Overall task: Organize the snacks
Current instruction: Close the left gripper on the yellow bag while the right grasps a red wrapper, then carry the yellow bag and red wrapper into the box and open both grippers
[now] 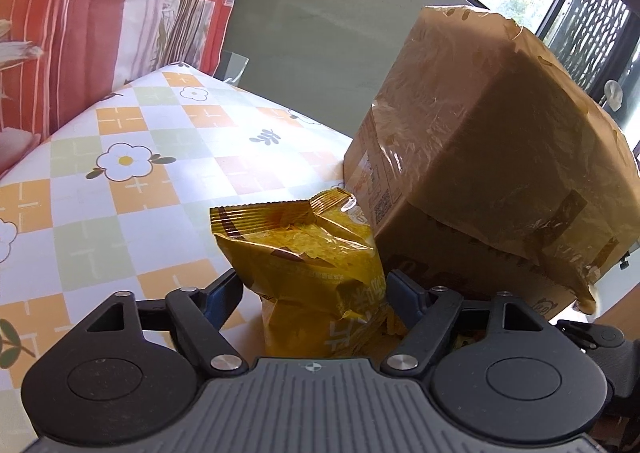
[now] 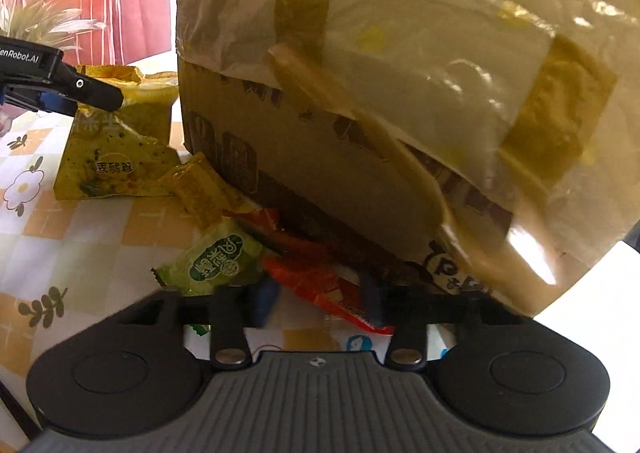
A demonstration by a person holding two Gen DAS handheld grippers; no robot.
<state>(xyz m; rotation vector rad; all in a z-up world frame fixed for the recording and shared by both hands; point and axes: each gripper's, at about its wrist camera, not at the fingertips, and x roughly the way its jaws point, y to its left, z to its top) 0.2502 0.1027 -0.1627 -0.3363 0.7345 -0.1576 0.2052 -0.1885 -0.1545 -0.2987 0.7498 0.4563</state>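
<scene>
On the flowered tablecloth (image 1: 132, 189), near its far edge, a taped cardboard box (image 1: 480, 157) lies tipped on its side, with snack packets spilling from under its lower edge. The left gripper (image 1: 314, 293) stands spread around a yellow snack bag (image 1: 304, 253) just beside the box; one pad appears to touch the bag's side, the other stands clear, so the bag does not look clamped. The right gripper (image 2: 316, 299) is down at the box's mouth with its jaws drawn partly together around an orange packet (image 2: 320, 285) — the blur there hides whether the pads truly pinch it. A green packet (image 2: 218, 261) lies just beside it, and a second yellow bag (image 2: 116, 165) sits nearer the left gripper. The step in hand looks like picking packets out of the spill. Next, the right needs a firm pinch on the orange wrapper — thin foil that may slip — before lifting clear of the box edge.
</scene>
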